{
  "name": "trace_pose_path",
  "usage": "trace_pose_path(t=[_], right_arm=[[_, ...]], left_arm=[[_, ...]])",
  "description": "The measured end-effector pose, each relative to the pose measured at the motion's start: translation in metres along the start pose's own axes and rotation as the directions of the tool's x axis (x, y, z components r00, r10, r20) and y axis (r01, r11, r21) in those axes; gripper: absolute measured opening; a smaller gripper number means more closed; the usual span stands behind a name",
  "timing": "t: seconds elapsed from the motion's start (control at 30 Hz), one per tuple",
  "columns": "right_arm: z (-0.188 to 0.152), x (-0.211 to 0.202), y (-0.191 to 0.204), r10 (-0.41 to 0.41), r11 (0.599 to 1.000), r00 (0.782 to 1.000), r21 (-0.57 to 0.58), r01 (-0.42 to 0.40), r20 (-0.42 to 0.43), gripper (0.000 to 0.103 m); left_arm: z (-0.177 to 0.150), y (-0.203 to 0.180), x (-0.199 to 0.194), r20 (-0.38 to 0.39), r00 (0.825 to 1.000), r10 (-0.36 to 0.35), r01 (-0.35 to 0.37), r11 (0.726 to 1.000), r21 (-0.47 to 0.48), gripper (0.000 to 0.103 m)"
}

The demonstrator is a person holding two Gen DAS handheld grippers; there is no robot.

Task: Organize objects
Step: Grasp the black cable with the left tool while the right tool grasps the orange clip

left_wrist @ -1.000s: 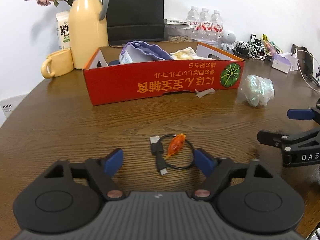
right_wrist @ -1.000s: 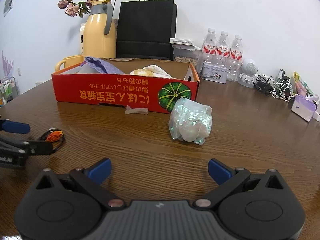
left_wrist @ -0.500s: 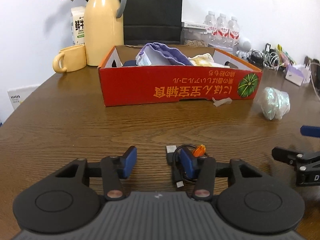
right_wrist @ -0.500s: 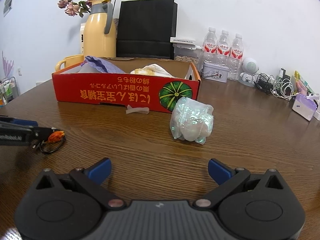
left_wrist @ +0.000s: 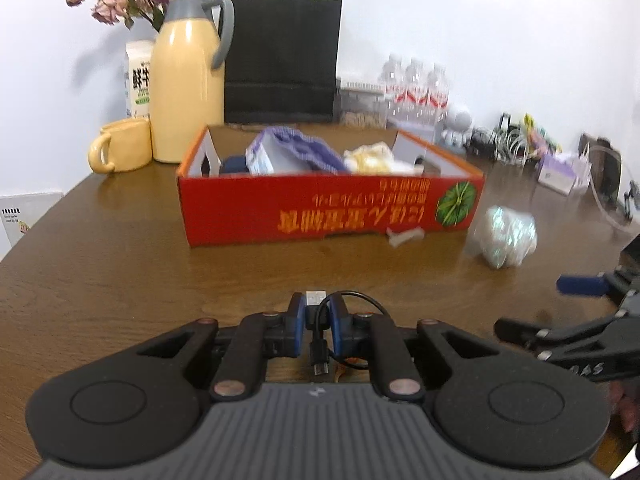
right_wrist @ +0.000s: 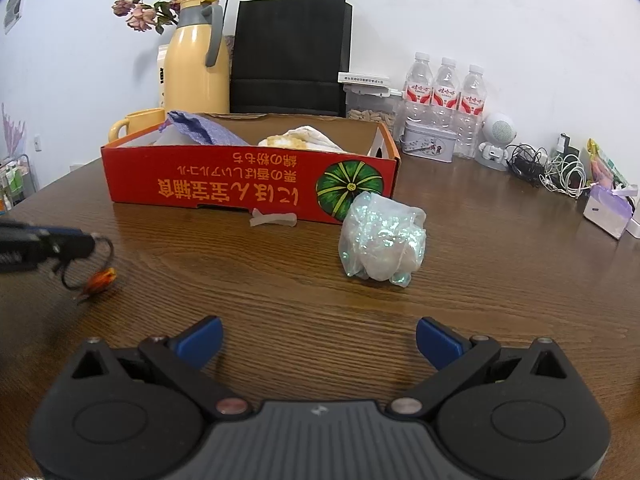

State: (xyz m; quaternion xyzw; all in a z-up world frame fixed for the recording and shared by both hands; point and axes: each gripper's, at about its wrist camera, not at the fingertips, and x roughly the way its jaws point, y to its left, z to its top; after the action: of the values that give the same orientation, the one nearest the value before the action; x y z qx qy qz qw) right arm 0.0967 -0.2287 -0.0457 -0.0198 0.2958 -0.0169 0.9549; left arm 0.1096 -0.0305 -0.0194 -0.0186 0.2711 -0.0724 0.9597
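Now my left gripper (left_wrist: 317,314) is closing its jaws on the black USB cable (left_wrist: 318,332); the cable sits between the blue pads (left_wrist: 297,312) and they seem to press on it, near the front of the wooden table (left_wrist: 120,272). An orange tag (right_wrist: 102,279) hangs on the cable loop. My right gripper (right_wrist: 318,338) has its jaws wide apart with nothing between. The iridescent bag (right_wrist: 382,242) lies just beyond it, near the right corner of the red box (right_wrist: 248,184), and a small clear piece (right_wrist: 273,218) lies touching the box front
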Motion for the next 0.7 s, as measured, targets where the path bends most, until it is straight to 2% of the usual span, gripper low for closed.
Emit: trace_pose_path(t=[0.2, 0.5, 0.57, 0.63, 0.7], right_arm=[[0.001, -0.001, 0.016, 0.035, 0.999, 0.999, -0.032, -0.035, 0.012, 0.103], [0.013, -0.004, 0.080, 0.208, 0.963, 0.978, -0.178, -0.200, 0.024, 0.103], [0.018, -0.001, 0.093, 0.252, 0.945, 0.967, -0.221, -0.243, 0.016, 0.101], [0.023, 0.004, 0.103, 0.293, 0.925, 0.956, -0.252, -0.284, -0.001, 0.091], [0.028, 0.009, 0.110, 0.326, 0.908, 0.945, -0.269, -0.320, -0.025, 0.085]], left_arm=[[0.004, 0.015, -0.018, 0.032, 0.999, 0.017, -0.016, 1.000, -0.025, 0.014], [-0.007, 0.051, -0.031, 0.015, 0.996, 0.085, -0.084, 0.994, -0.068, 0.014], [-0.009, 0.057, -0.034, 0.014, 0.996, 0.093, -0.092, 0.993, -0.075, 0.014], [-0.010, 0.061, -0.037, 0.015, 0.995, 0.100, -0.098, 0.992, -0.082, 0.014], [-0.012, 0.065, -0.040, 0.015, 0.995, 0.103, -0.101, 0.991, -0.088, 0.014]])
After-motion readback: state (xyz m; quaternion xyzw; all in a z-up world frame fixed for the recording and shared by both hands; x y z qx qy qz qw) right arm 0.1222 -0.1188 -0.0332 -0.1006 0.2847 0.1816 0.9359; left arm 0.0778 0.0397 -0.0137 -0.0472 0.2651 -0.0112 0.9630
